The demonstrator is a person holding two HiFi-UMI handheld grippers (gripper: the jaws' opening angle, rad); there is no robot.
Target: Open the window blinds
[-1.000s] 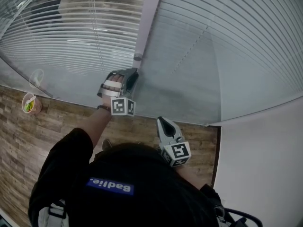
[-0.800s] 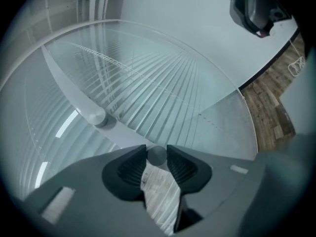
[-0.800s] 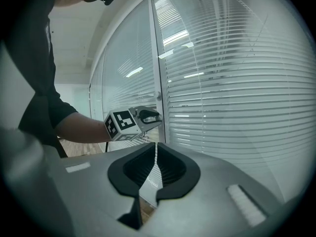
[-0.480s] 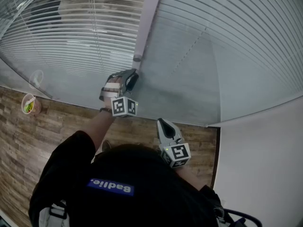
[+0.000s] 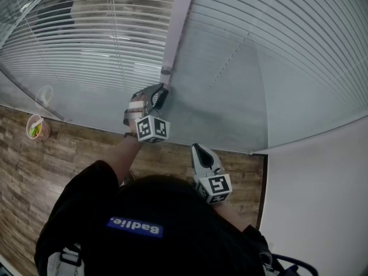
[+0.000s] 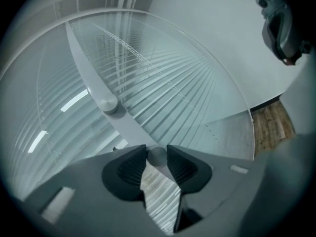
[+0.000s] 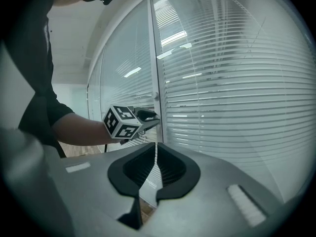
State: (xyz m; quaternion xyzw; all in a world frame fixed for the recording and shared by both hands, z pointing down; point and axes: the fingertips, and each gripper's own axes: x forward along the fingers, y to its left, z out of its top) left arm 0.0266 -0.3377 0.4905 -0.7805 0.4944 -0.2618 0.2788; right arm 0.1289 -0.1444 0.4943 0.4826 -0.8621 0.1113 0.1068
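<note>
**Left gripper clamped on a knob at the window post; right gripper empty and clear of the glass**

Nearest the body, the right gripper (image 5: pixel 198 149) is seen low and central, over the wooden floor (image 5: pixel 34 171). Its jaws are drawn together to a thin slit and nothing is held between them. Open air is left on every side of it, and it is well apart from the glass. To its right, the room is closed off by a white wall (image 5: pixel 322 211), which meets the window at a corner.

Further out, the left gripper (image 5: pixel 160 95) is carried on an outstretched arm and set against the pale frame post (image 5: pixel 178 22) that divides the two panes. Its jaws are closed on a small round lower knob (image 6: pixel 157 156) mounted on that post, and the knob is caught right at the jaw tips. An upper knob (image 5: pixel 165 71) is seen a little further along the post, just beyond the gripper and not touched by it.

The blinds (image 5: pixel 103 45) lie behind the glass on both sides of the post, directly past the left gripper's tips. Room beyond can be made out through the left-hand slats, while the right-hand slats read as a nearly unbroken surface. A cup (image 5: pixel 35 126) stands on the floor at the foot of the left pane, well apart from both grippers.
</note>
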